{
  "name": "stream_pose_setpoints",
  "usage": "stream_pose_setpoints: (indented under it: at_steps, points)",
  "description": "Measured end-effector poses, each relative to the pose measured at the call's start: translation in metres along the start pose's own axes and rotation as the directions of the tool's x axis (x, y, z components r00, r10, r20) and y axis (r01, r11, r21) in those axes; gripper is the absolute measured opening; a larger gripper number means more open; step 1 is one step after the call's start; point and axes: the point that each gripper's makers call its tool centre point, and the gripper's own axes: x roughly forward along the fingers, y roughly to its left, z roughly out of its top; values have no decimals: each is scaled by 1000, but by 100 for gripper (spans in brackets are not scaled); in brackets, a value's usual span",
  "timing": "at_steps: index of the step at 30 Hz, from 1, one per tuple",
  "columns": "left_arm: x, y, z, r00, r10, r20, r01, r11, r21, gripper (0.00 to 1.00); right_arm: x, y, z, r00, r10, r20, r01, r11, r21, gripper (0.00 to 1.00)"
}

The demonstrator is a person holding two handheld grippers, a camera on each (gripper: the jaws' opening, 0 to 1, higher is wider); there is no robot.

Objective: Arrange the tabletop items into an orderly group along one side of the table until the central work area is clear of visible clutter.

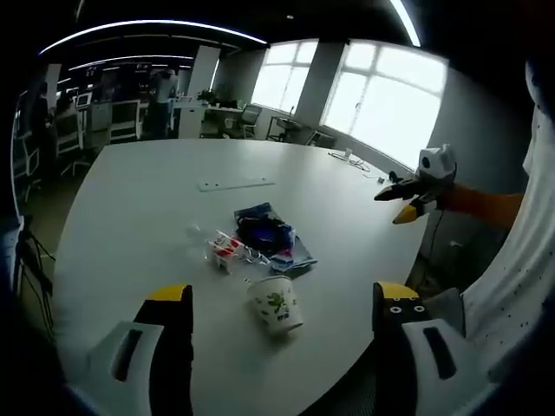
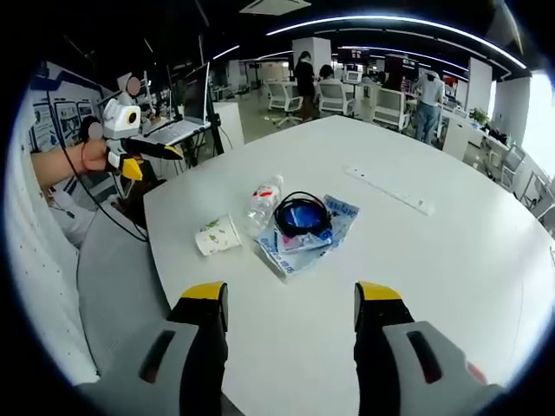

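Both pairs of jaws stand wide apart with nothing between them, so I read my left gripper (image 1: 282, 299) and my right gripper (image 2: 290, 299) as empty and hovering off the table (image 2: 451, 260). Taking the clutter from left to right in the right gripper view, I count one paper cup (image 2: 217, 234), lying on its side with its mouth turned toward the table edge, then one clear plastic bottle (image 2: 262, 204), also lying down, its long axis running away from my jaws toward the far side, then one coil of dark cable (image 2: 302, 214) resting on a small pile of blue printed packets (image 2: 295, 247); how many packets there are I cannot tell. Further right and well apart from that cluster lies one flat white strip (image 2: 388, 190), its length slanting across the tabletop. In the left gripper view the cup (image 1: 277, 305) sits just ahead, almost centred between the jaws, with the bottle (image 1: 221, 247) and packets (image 1: 269, 234) beyond it, so I judge my left gripper is the nearer one for the cup, while the cluster lies slightly left of the right gripper's line. Everything is near the table's near edge already; as I see it, the strip is the outlier to bring in.
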Motion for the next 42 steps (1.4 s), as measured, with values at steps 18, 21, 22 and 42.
stream_pose_setpoints:
  at_steps: [18,21,22,42]
  points:
    - [7,7,13,1000,-2,7,2,1000,15,86,12,-10,17,1000,-6,1,6,1000,-17,56]
    - [9,8,15,1000,-3,7,3,1000,18,86,16,-11,20,1000,-6,3,6,1000,-16,56]
    - [10,9,17,1000,-4,9,4,1000,18,86,17,-11,22,1000,-5,4,5,1000,-19,56]
    - [36,22,43,999,-18,28,17,999,43,85,49,-20,49,1000,12,21,-11,999,-34,54]
